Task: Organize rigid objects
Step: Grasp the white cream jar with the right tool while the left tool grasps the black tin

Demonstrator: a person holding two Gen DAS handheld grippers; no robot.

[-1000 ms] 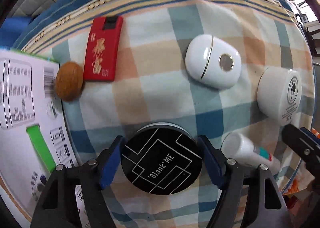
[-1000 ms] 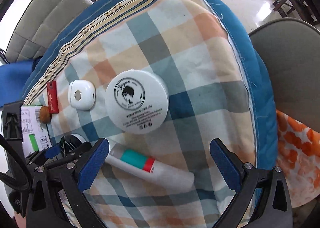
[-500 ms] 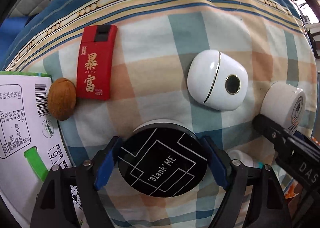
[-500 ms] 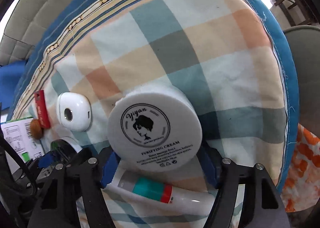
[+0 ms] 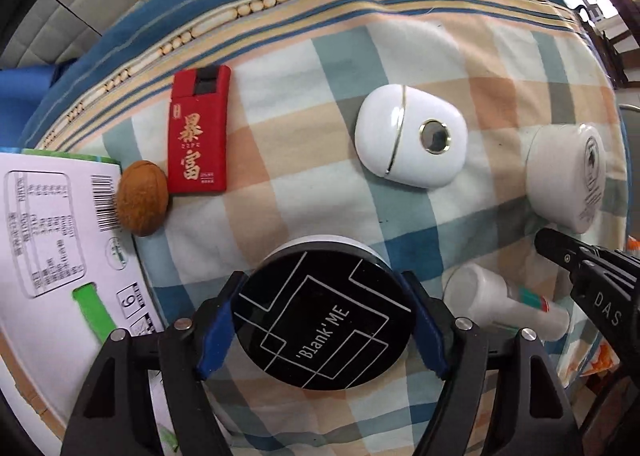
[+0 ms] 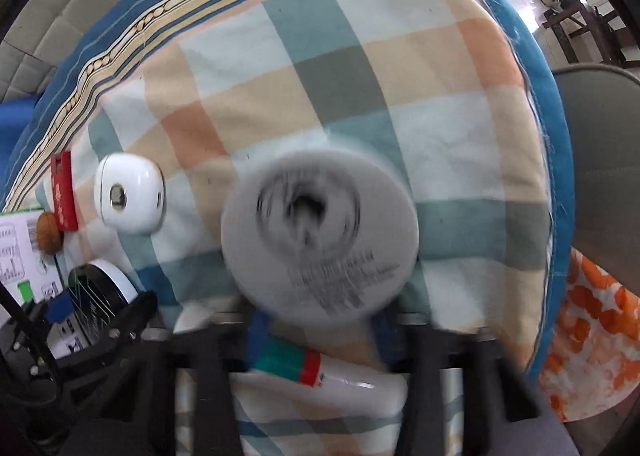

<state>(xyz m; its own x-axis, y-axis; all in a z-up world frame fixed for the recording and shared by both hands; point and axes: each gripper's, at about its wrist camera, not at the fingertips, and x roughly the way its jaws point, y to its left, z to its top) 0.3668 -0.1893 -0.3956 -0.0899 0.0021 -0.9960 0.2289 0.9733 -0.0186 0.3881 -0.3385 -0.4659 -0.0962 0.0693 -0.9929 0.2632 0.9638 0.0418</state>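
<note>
My left gripper (image 5: 322,320) points down, and its blue pads sit against both sides of a black round compact (image 5: 320,296) marked 'Blank'ME; the jaws are closing on it. My right gripper (image 6: 320,336) is blurred. Its pads stand close together at the near rim of a white cream jar (image 6: 320,232), above a white tube (image 6: 340,376) with a teal and red band. I cannot tell whether anything is pinched. The left wrist view also shows the jar (image 5: 568,176), the tube (image 5: 504,304) and a right finger (image 5: 576,260).
On the checked cloth (image 5: 304,68) lie a red flat box (image 5: 198,136), a walnut (image 5: 142,208) and a white oval case (image 5: 412,140). A white printed carton (image 5: 52,240) is at the left. A grey seat (image 6: 600,160) and orange-patterned fabric (image 6: 592,336) lie beyond the right edge.
The right jaws went from wide open to close together as the gripper came down at the cream jar, which is now blurred. The left gripper kept the compact and shifted slightly.
</note>
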